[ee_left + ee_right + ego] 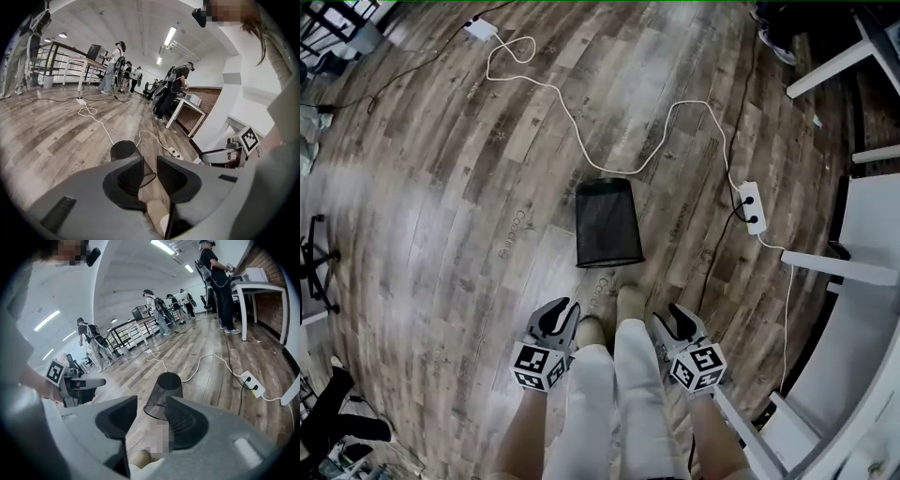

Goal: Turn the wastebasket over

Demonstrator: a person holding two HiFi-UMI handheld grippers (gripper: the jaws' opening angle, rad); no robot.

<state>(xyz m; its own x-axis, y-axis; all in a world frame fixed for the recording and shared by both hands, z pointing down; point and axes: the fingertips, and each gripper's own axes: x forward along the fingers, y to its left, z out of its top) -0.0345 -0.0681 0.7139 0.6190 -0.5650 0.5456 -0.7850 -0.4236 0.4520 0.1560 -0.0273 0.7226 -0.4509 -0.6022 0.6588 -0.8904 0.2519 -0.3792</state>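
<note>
Two grey plastic grippers hover with jaws released and empty: the left gripper (565,307) narrowly parted, the right gripper (670,315) wider, each carrying a cube (539,367) of black-and-white square markers. Ahead of them, a black tapered wire-mesh wastebasket (607,225) seems to stand mouth-down on the grey-brown wood-plank floor (441,187), whose faint printed lettering is unreadable.
</note>
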